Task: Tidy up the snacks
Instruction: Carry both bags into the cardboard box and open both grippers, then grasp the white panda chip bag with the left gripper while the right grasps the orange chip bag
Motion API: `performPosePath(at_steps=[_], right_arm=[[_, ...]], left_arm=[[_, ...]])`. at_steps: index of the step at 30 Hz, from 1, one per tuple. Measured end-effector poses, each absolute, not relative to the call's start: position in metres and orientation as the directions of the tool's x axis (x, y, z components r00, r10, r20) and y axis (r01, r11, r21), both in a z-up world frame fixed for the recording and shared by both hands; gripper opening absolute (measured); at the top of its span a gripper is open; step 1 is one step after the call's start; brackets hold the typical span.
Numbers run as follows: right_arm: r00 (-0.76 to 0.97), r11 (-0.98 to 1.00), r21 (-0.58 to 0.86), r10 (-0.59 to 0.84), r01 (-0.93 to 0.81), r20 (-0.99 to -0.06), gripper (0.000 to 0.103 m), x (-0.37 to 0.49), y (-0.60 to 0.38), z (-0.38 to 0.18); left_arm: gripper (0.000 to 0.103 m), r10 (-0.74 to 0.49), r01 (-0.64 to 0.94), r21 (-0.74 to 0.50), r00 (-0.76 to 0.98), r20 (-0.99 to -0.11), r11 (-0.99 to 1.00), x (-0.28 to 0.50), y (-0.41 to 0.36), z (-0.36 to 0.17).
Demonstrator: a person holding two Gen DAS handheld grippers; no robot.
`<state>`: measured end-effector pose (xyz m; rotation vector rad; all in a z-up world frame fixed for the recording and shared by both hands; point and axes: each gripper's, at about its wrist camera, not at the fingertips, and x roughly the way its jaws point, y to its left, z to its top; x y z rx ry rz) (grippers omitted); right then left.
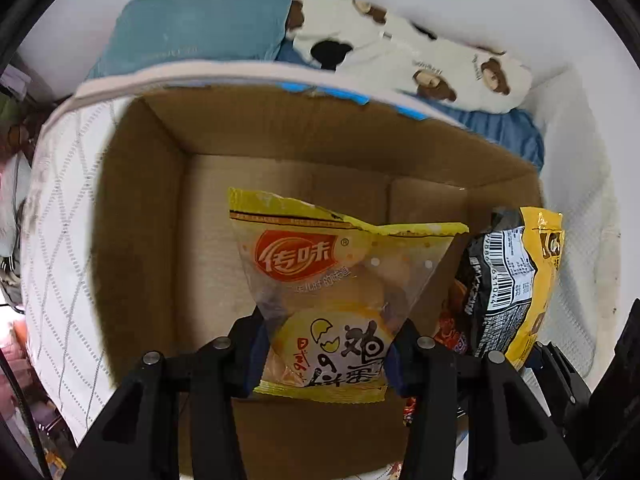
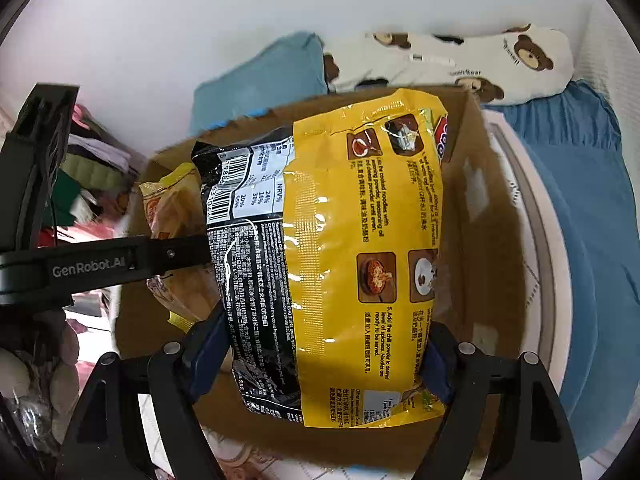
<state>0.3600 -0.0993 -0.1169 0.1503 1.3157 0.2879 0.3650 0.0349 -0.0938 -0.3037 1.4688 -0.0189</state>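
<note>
My left gripper (image 1: 324, 354) is shut on a yellow and clear egg-cake snack bag (image 1: 336, 280) and holds it over the open cardboard box (image 1: 136, 208). My right gripper (image 2: 324, 354) is shut on a large yellow and black noodle packet (image 2: 352, 248), also above the box (image 2: 480, 216). The noodle packet shows at the right of the left wrist view (image 1: 512, 276). The snack bag shows at the left of the right wrist view (image 2: 176, 208), with the left gripper's arm (image 2: 100, 268) across it. The box floor in view looks bare.
The box rests on a white quilted mattress (image 1: 60, 240). Behind it lie a teal pillow (image 1: 200, 24), a bear-print cushion (image 1: 420, 56) and a blue blanket (image 2: 592, 220). Folded clothes (image 2: 92, 168) are piled at the left.
</note>
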Motion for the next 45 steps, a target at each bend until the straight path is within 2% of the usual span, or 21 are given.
performPosePath(at_steps=[8, 10, 11, 12, 13, 28, 45], right_arm=[[0.155, 0.960, 0.258, 0.273, -0.109, -0.950, 0.084, 0.391, -0.086, -0.152], [0.132, 0.961, 0.258, 0.270, -0.102, -0.954, 0.090, 0.400, -0.087, -0.160], [0.132, 0.962, 0.251, 0.264, -0.107, -0.956, 0.099, 0.401, -0.088, -0.161], [0.136, 0.965, 0.237, 0.251, -0.109, -0.959, 0.100, 0.402, -0.089, -0.161], [0.139, 0.970, 0.217, 0.232, -0.113, -0.963, 0.100, 0.406, -0.092, -0.162], [0.195, 0.985, 0.137, 0.155, -0.104, -0.968, 0.100, 0.362, -0.106, -0.135], [0.388, 0.985, 0.094, 0.144, -0.143, -0.910, 0.100, 0.286, -0.107, -0.059]], left_arm=[[0.046, -0.180, -0.200, -0.183, 0.032, -0.983, 0.963, 0.383, 0.035, -0.117], [0.060, -0.198, -0.208, -0.202, 0.042, -0.979, 0.957, 0.387, 0.040, -0.117], [0.081, -0.192, -0.209, -0.198, 0.051, -0.980, 0.958, 0.387, 0.041, -0.114], [0.099, -0.186, -0.207, -0.195, 0.061, -0.981, 0.959, 0.387, 0.042, -0.112], [0.100, -0.182, -0.203, -0.194, 0.072, -0.981, 0.960, 0.388, 0.044, -0.110], [0.100, -0.087, -0.152, -0.117, 0.196, -0.977, 0.981, 0.348, 0.042, -0.081], [0.100, -0.034, -0.129, -0.093, 0.399, -0.916, 0.987, 0.264, 0.037, -0.018]])
